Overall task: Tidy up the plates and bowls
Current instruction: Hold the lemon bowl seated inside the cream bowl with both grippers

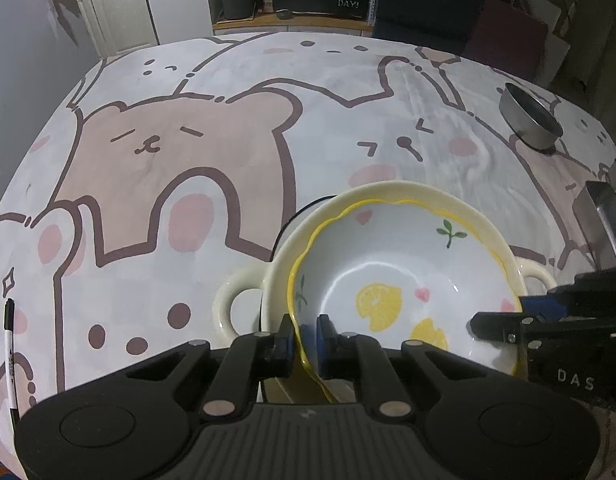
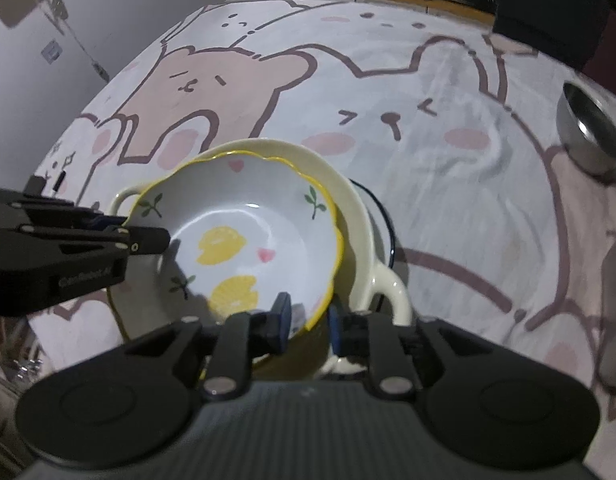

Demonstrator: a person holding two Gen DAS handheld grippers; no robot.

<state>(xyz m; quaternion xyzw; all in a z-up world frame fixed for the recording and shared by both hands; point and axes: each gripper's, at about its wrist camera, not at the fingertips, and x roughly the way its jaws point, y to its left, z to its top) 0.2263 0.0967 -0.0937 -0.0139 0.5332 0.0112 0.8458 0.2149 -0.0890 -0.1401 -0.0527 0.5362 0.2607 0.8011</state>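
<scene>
A white lemon-print bowl (image 1: 391,268) with a wavy yellow rim sits inside a larger cream two-handled bowl (image 1: 347,204), which rests on a dark-rimmed plate (image 1: 296,216). My left gripper (image 1: 306,332) is shut on the lemon bowl's near-left rim. My right gripper (image 2: 308,318) straddles the opposite rim of the lemon bowl (image 2: 252,224), its fingers close on either side of it. Each gripper shows in the other's view, the right one (image 1: 503,320) and the left one (image 2: 148,236). The cream bowl (image 2: 347,196) and plate (image 2: 383,220) also show in the right wrist view.
A steel bowl (image 1: 529,118) stands at the far right of the cartoon-bear tablecloth (image 1: 180,152); it also shows in the right wrist view (image 2: 587,132). A steel rectangular container (image 1: 603,220) is at the right edge. A marker pen (image 1: 10,352) lies at the left edge.
</scene>
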